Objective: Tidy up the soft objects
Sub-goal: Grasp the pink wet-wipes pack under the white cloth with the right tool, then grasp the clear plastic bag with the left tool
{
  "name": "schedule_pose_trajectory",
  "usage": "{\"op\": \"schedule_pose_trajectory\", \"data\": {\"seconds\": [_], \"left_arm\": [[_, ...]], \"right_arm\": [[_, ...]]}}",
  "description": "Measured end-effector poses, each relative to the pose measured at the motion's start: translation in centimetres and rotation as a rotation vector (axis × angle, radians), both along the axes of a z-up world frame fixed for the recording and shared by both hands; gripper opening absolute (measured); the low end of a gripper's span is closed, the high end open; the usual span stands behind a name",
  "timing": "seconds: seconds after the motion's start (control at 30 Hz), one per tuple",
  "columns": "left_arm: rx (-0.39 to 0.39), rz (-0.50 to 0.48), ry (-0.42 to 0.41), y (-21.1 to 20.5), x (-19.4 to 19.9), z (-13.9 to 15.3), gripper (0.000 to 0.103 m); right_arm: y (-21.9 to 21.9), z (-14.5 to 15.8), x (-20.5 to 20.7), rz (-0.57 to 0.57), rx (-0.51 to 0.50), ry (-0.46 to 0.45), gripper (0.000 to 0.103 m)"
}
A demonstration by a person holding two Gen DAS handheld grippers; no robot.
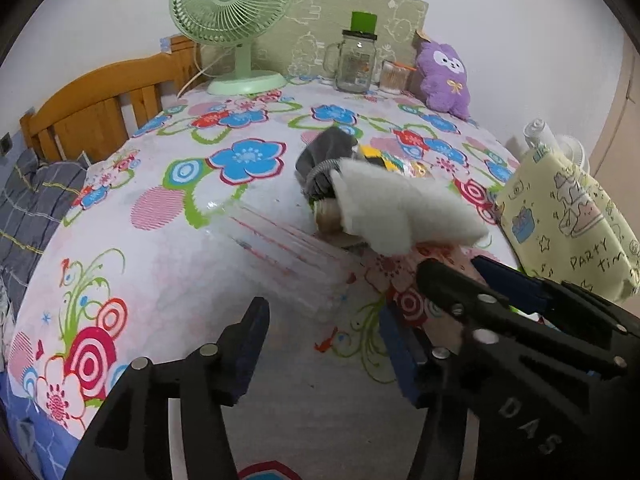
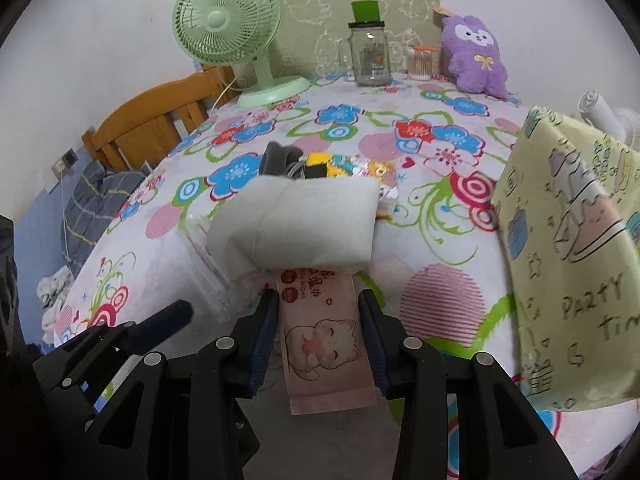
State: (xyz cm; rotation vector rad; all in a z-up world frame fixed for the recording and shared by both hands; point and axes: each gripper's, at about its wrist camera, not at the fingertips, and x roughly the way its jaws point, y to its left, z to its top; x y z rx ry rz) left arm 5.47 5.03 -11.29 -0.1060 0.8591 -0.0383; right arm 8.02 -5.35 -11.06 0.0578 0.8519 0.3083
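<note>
Floral-print surface (image 2: 440, 308) fills both views, w/ a green fan (image 2: 228, 20), glass jar (image 2: 370, 60) and purple plush (image 2: 476, 56) lined up along the back wall, plus a wooden bed headboard (image 1: 100, 108) off to the side.

Your right claw (image 2: 320, 316) is clamped on a pink wet-wipes pack (image 2: 320, 344), pads pressing both sides, and a white folded cloth (image 2: 296, 228) is draped over the far end of the pack, so you're basically carrying both at once. Your left claw (image 1: 320, 344) sits about half open w/ nothing between the fingers, just bare tablecloth under it.

Yellow "party time" bag (image 2: 568, 260) stands right next to the right claw, looks like the obvious drop spot imo, but can't see inside it so no idea if anything's in there yet.

Still left: a little pile mid-surface behind the cloth, w/ a grey sock (image 1: 324, 152) and some colourful bits (image 2: 360, 168) beside it, can't tell exactly what those are. Plush at the back hasn't been picked up either.

So I'd guess you're early-to-mid on this, one load in hand and several soft things still out.
</note>
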Motion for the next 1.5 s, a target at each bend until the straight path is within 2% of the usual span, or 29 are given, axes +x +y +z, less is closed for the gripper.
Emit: {"op": "schedule_pose_trajectory", "data": {"seconds": [0.37, 0.57, 0.87, 1.07, 1.17, 1.27, 1.5], "left_arm": [[-0.001, 0.002, -0.053, -0.4, 0.2, 2.1, 0.07], [0.003, 0.025, -0.06, 0.1, 1.4, 2.3, 0.073], [0.024, 0.086, -0.021, 1.4, 4.2, 0.8, 0.073], [0.016, 0.1, 0.027, 1.9, 5.0, -0.6, 0.073], [0.033, 0.103, 0.025, 1.8, 4.9, -1.0, 0.073], [0.043, 0.103, 0.014, 1.5, 4.5, -1.0, 0.067], [0.041, 0.063, -0.002, 0.8, 3.8, -0.9, 0.043]], "right_arm": [[-1.4, 2.6, -0.8, -0.044, 0.018, -0.066, 0.043], [-1.1, 3.4, 0.0, -0.054, 0.029, -0.097, 0.043], [0.4, 2.6, 2.4, -0.042, 0.011, -0.087, 0.043], [1.0, 1.4, 3.7, -0.033, -0.003, -0.058, 0.043], [1.3, 0.8, 4.1, -0.027, -0.007, -0.039, 0.043], [1.4, 0.3, 4.2, -0.022, -0.007, -0.025, 0.043], [1.7, -0.3, 4.0, -0.009, -0.009, -0.007, 0.043]]}}
